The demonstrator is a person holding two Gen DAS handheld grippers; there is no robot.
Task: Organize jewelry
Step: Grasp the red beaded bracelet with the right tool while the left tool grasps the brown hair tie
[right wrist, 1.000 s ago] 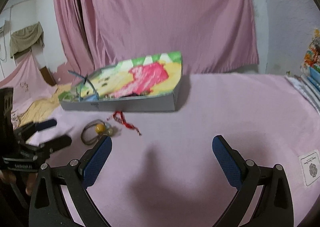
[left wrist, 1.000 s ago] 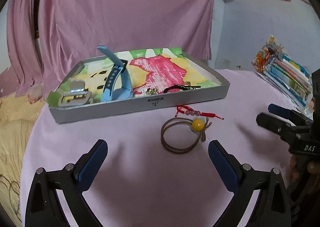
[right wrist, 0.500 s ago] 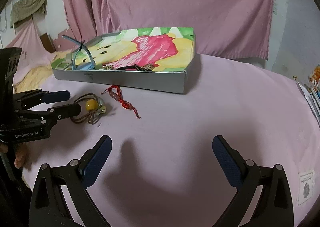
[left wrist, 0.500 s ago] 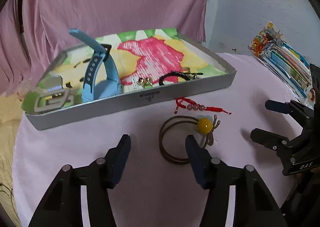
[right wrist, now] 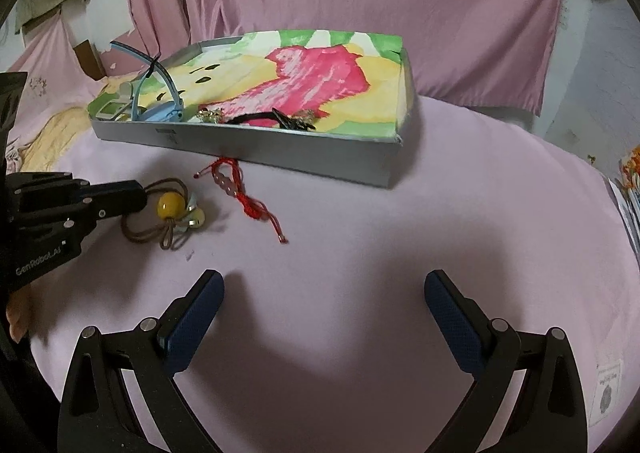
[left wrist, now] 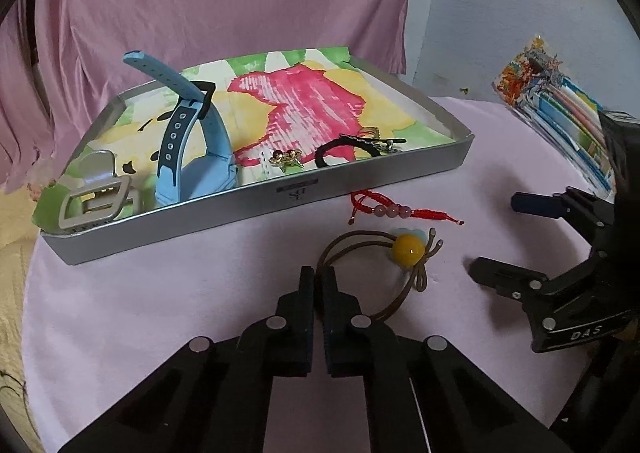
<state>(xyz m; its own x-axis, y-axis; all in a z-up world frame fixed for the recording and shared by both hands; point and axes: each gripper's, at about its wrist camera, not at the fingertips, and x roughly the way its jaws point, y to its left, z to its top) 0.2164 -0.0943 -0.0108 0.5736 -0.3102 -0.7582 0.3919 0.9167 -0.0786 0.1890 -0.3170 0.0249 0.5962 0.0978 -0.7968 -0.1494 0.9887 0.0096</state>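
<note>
Left gripper closes on the hair tie

The black left gripper [left wrist: 318, 285], wide apart a second ago, has drawn its blue-padded jaws nearly together over the near loop of the brown elastic hair tie with a yellow bead [left wrist: 407, 249].

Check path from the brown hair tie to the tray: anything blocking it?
Partly. The red bracelet lies on the cloth between the hair tie and the tray front wall, which must itself be cleared. The left gripper is shut on the tie's loop; the right gripper stands open, off to the side.
</note>
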